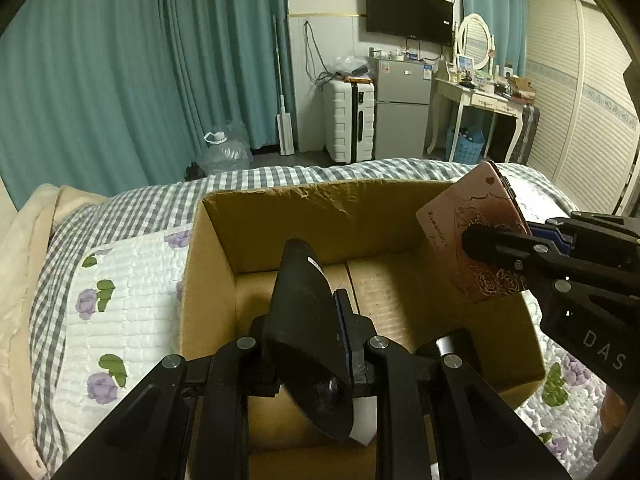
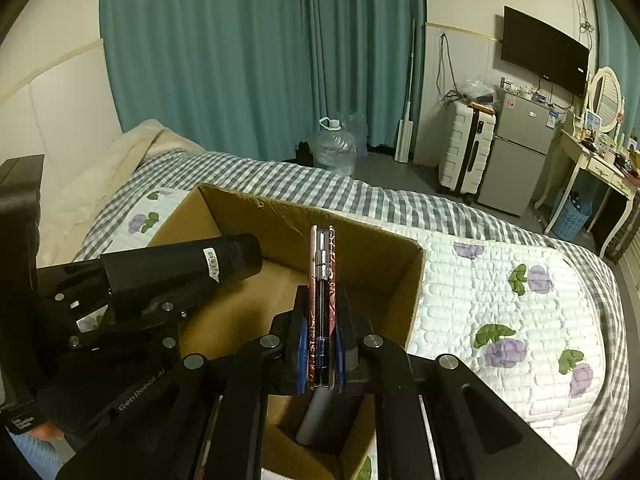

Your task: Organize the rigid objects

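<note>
Both views were dim, with a greenish indoor cast and no visible light source. Fisheye distortion bowed the curtains [image 1: 120,80] and wardrobe [image 1: 580,100]; corners were vignetted black. The cardboard box [image 1: 304,220] interior lay in soft shadow. Focus was fair, slightly soft and noisy throughout.
</note>
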Action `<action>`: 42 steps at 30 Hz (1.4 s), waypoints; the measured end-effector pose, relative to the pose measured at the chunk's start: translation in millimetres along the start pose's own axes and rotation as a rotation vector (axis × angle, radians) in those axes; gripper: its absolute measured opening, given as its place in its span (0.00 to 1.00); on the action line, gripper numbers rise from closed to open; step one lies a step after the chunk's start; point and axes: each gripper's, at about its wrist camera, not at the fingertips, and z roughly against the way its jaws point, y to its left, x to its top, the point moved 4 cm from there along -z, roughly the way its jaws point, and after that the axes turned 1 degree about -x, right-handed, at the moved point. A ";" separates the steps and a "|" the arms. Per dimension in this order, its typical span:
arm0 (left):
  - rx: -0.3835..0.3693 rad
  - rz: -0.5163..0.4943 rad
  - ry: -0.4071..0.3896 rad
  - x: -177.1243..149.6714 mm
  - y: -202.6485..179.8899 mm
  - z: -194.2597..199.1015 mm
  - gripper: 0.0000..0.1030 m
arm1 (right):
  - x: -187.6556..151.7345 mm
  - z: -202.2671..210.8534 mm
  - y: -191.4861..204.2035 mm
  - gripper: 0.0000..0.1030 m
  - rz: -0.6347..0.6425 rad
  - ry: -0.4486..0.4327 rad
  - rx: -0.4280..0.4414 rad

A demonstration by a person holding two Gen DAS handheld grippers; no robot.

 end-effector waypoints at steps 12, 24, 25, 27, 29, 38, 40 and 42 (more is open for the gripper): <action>0.006 -0.020 -0.051 5.7 -5.1 12.1 0.60 | 4.4 -18.8 -14.2 0.10 -0.044 0.014 0.009; 0.054 0.016 -0.120 5.0 8.1 81.6 0.63 | 8.6 27.1 -23.6 0.65 -0.129 -0.042 -0.030; 0.060 0.017 -0.127 4.0 9.3 90.0 0.64 | 9.0 38.5 -22.9 0.65 -0.124 -0.050 -0.041; 0.075 0.017 -0.144 -0.1 12.5 108.9 0.64 | 8.2 60.5 -20.4 0.65 -0.111 -0.059 -0.060; 0.091 0.022 -0.160 -3.4 15.4 126.2 0.66 | 5.8 82.3 -15.6 0.65 -0.097 -0.068 -0.070; 0.129 0.045 -0.144 -44.9 26.6 169.0 0.67 | -37.3 139.0 18.2 0.67 -0.048 -0.052 -0.088; 0.130 0.047 -0.134 -57.1 25.2 168.5 0.67 | -52.4 134.6 24.0 0.67 -0.038 -0.031 -0.092; 0.127 0.063 -0.115 -71.6 26.0 162.9 0.67 | -68.4 123.6 30.6 0.67 -0.029 -0.002 -0.097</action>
